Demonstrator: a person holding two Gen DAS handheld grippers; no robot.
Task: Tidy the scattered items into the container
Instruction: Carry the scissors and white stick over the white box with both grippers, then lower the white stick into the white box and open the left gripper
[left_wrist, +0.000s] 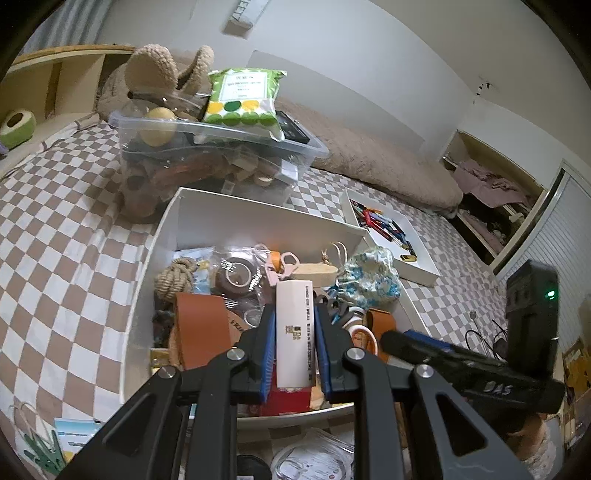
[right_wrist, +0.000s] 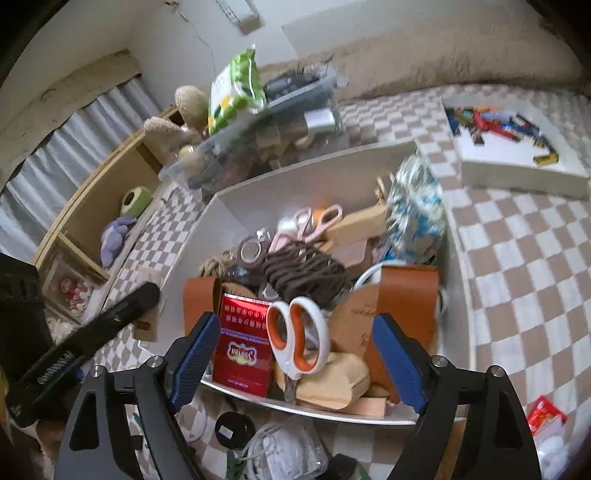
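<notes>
Tongs (left_wrist: 294, 325) hide white box (left_wrist: 294, 332) sides

White container (left_wrist: 258, 218) is packed across most of its floor; open floor is seen only along the back wall. Near edge is blocked by the red box (right_wrist: 242, 341), orange-handled scissors (right_wrist: 299, 336) and tan leather pieces (right_wrist: 406, 295). The far side is closed off by the clear bin (left_wrist: 221, 155). Bare checkered bedspread (right_wrist: 517, 277) is left open right of the container, between it and the white tray (right_wrist: 517, 170).
</notes>
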